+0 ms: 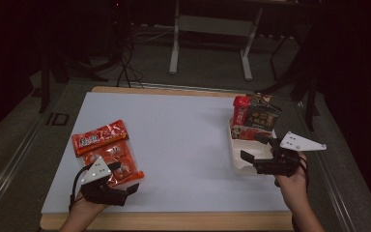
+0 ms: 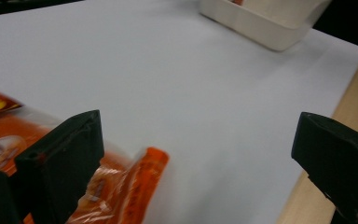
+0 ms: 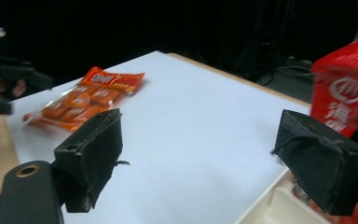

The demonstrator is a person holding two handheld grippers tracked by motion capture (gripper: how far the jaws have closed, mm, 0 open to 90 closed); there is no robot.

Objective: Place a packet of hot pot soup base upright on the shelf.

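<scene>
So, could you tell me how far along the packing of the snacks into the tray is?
Done: several snack packs, including a red packet and a dark bag, sit at the far end of the white tray. In hand: nothing; the right gripper hangs open over the tray, and the left gripper is open beside the orange packs. Left: those orange packs on the table.

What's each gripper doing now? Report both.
Left gripper: open, empty, beside the orange snack packet.
Right gripper: open, empty, over the white tray.
</scene>
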